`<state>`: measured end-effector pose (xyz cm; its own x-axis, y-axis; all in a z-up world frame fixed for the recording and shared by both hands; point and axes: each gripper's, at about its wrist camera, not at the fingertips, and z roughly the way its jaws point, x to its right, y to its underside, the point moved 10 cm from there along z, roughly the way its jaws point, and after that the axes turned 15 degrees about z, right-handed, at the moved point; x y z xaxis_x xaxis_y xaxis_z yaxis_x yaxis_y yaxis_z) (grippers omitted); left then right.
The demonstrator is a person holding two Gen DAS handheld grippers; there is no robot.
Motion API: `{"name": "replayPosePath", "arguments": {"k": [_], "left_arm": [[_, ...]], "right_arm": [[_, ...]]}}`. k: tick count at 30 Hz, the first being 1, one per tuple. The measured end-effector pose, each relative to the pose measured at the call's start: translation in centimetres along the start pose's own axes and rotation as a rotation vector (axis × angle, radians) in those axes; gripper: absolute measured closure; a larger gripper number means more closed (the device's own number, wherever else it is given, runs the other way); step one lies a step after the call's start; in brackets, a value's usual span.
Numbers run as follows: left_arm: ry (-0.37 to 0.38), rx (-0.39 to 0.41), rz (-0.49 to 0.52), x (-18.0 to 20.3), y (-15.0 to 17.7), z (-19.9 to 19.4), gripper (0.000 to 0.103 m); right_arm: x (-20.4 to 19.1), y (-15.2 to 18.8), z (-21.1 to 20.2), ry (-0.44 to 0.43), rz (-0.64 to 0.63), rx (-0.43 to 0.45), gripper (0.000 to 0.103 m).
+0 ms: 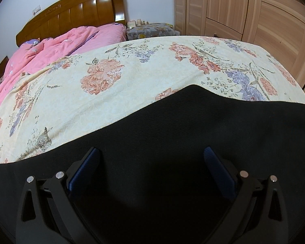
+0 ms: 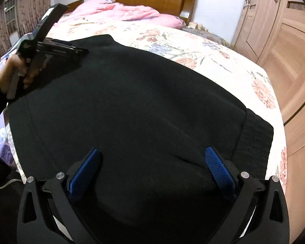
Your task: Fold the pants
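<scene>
Blue ribbed pads (image 1: 218, 174) of the black left gripper (image 1: 151, 152) stand wide apart, and between them only the black knitted pants (image 1: 172, 138) are seen; the fingers hang low above the cloth, but whether they touch it I cannot tell. In the right wrist view the right gripper (image 2: 152, 152) is also spread wide, with its blue textured pads (image 2: 219, 170) over the near part of the pants (image 2: 132, 93), and nothing is clamped between them. The pants lie flat on the cream bedspread with red and purple flowers (image 1: 116, 77), across the foot part of the bed, and a ribbed band (image 2: 254, 138) shows at their right end, just beyond the right finger. At the far left corner of the pants the left gripper (image 2: 57, 48) is seen from the side, held by a bare hand (image 2: 12, 71); from this side its opening is not clear. Behind the bedspread lies a crumpled pink quilt (image 1: 50, 48) against the brown wooden headboard (image 1: 75, 14). A small bedside table with a flowered cover (image 1: 150, 30) stands beside the bed, and a light wooden wardrobe (image 1: 254, 14) fills the right side.
</scene>
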<state>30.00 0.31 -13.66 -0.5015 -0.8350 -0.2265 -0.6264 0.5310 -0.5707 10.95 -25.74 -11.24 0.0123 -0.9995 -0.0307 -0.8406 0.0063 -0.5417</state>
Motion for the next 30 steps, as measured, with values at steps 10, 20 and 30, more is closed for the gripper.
{"name": "replayPosePath", "arguments": {"k": [10,20,30], "left_arm": [[-0.062,0.088,-0.247,-8.7,4.1,-6.1,0.002],[-0.174,0.074,-0.732,-24.5,19.9,-12.1,0.002],[-0.176,0.349,-1.137,-37.3,32.5,-20.5,0.015]], "right_arm": [[-9.9,-5.0,2.4,-0.009,-0.082,-0.038,0.005],[-31.9,-11.1,5.4,-0.287,-0.356,-0.001,0.005],[-37.2,-9.3,8.9,-0.338,-0.367,-0.039,0.004]]}}
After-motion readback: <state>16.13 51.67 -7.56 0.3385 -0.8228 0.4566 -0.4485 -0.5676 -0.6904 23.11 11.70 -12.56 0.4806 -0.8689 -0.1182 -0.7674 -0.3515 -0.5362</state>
